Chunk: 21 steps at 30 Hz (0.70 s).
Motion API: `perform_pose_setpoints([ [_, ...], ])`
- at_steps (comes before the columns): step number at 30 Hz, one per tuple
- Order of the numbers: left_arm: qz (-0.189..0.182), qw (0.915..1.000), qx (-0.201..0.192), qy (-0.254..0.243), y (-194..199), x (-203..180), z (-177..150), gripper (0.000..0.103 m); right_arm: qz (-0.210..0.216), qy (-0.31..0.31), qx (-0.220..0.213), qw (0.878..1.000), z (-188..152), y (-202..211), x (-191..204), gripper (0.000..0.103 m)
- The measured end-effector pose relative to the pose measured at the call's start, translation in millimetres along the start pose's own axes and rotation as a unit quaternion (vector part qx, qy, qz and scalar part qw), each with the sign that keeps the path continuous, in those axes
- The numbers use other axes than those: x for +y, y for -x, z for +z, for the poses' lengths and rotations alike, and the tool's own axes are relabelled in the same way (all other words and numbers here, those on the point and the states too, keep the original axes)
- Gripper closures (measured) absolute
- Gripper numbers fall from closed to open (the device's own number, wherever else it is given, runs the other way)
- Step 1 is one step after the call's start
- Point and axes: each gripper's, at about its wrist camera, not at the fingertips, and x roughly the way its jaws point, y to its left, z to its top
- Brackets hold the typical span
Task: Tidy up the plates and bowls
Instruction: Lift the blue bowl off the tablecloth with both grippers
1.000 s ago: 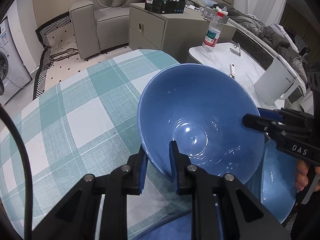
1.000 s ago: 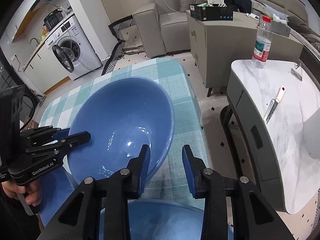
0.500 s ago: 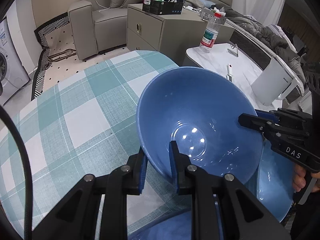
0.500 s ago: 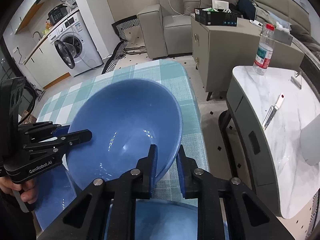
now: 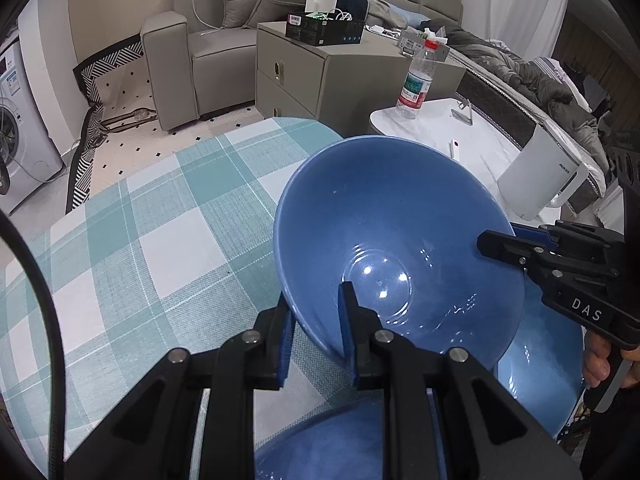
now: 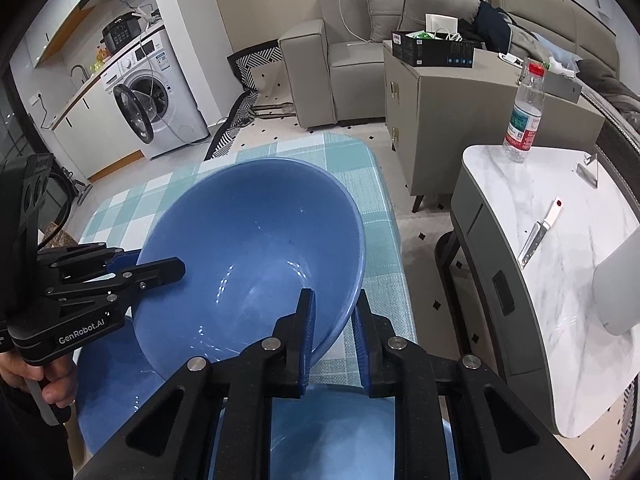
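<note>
Blue bowl (image 5: 400, 236), both tongs clamping rim

Tilted glossy blue bowl (image 5: 400, 240) aloft

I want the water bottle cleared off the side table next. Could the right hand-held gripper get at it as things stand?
Probably not: the right hand-held gripper is shut on the blue bowl, and the water bottle stands far across a floor gap.

A lived-in home, an open living area: a grey sofa (image 6: 352, 52) with cushions, a front-loading washing machine (image 6: 156, 96) under a kitchen worktop, a drawer cabinet (image 5: 316, 76), and a checked teal tablecloth (image 5: 140, 240) over the counter
</note>
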Motion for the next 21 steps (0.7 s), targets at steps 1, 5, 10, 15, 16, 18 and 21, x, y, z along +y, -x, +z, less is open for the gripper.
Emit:
perform_pose_setpoints([
  [1, 0.000, 1.0000, -0.003, 0.000, 2, 0, 0, 0.084, 0.000, 0.001, -0.004, 1.000, 0, 3, 1, 0.085],
  [5, -0.001, 0.9999, -0.014, 0.001, 15, -2, 0, 0.084, 0.004, 0.001, -0.017, 1.000, 2, 18, 4, 0.085],
  [10, 0.002, 0.9995, -0.033, 0.000, 34, -5, 0, 0.084, 0.005, 0.004, -0.033, 0.999, 2, 37, 10, 0.084],
  [15, 0.006, 0.9988, -0.049, 0.000, 53, -8, -4, 0.084, 0.007, 0.008, -0.048, 0.999, 1, 57, 18, 0.084],
  [16, 0.007, 0.9987, -0.051, 0.000, 56, -8, -5, 0.084, 0.007, 0.008, -0.052, 0.999, 0, 62, 20, 0.084],
  [18, 0.008, 0.9984, -0.056, -0.001, 64, -10, -8, 0.084, 0.008, 0.010, -0.057, 0.998, -3, 70, 23, 0.084],
  [21, 0.010, 0.9978, -0.065, -0.004, 76, -15, -13, 0.084, 0.008, 0.014, -0.065, 0.998, -7, 83, 28, 0.084],
])
